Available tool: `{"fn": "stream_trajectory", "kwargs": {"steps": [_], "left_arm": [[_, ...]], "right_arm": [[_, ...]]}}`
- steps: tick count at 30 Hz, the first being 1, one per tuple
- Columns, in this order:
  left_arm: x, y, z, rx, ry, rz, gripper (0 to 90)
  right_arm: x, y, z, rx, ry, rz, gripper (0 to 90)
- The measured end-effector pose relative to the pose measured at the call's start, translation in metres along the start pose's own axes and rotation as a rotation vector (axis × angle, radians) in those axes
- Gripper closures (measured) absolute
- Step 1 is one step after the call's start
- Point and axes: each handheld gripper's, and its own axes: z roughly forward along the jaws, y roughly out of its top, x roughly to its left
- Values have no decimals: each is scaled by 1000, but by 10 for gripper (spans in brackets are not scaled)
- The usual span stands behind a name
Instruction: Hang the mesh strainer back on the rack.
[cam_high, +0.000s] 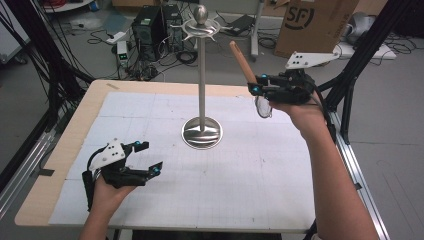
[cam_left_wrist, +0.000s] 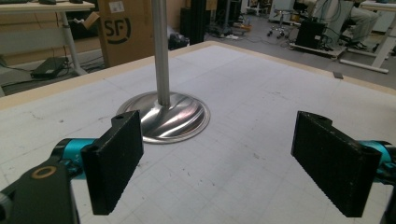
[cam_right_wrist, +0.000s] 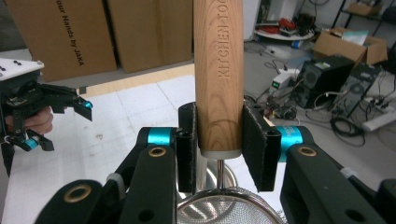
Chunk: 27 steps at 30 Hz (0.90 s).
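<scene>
A tall metal stand (cam_high: 201, 75) with curved hooks at its top (cam_high: 200, 27) rests on a round base (cam_high: 201, 133) at the middle of the white gridded mat (cam_high: 250, 190). To its right, raised above the table, my right gripper (cam_high: 255, 85) is shut on the wooden handle (cam_high: 242, 61) of a small mesh strainer (cam_high: 263, 106). The handle (cam_right_wrist: 218, 70) points up and away between the pads, with the mesh (cam_right_wrist: 229, 212) hanging below. My left gripper (cam_high: 152, 156) is low at the front left, open and holding nothing. Its jaws (cam_left_wrist: 224, 158) face the stand's base (cam_left_wrist: 168, 116).
Behind the table, the floor holds computer towers (cam_high: 150, 25), cables and a cardboard box (cam_high: 315, 22). Black frame struts (cam_high: 357, 55) rise at the right edge, close to my right hand. The wooden table rim (cam_high: 60, 150) shows along the left.
</scene>
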Motion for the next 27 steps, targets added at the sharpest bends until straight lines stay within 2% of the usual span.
{"fn": "stream_trajectory", "kwargs": {"steps": [9,13,22,27], "left_arm": [[1,0,-2,-5,5,-1,174],[2,0,-3,-6,7,-4,174],[3,1,-6,-13,13,-9,174],[3,0,-5,-11,13,-7,174]], "right_arm": [[-11,20,5,-14,-17,2,686],[-15,27,8,-10,-39,7,686],[-25,26,11,-8,-64,26,686],[-23,28,17,6,-54,29,686]]}}
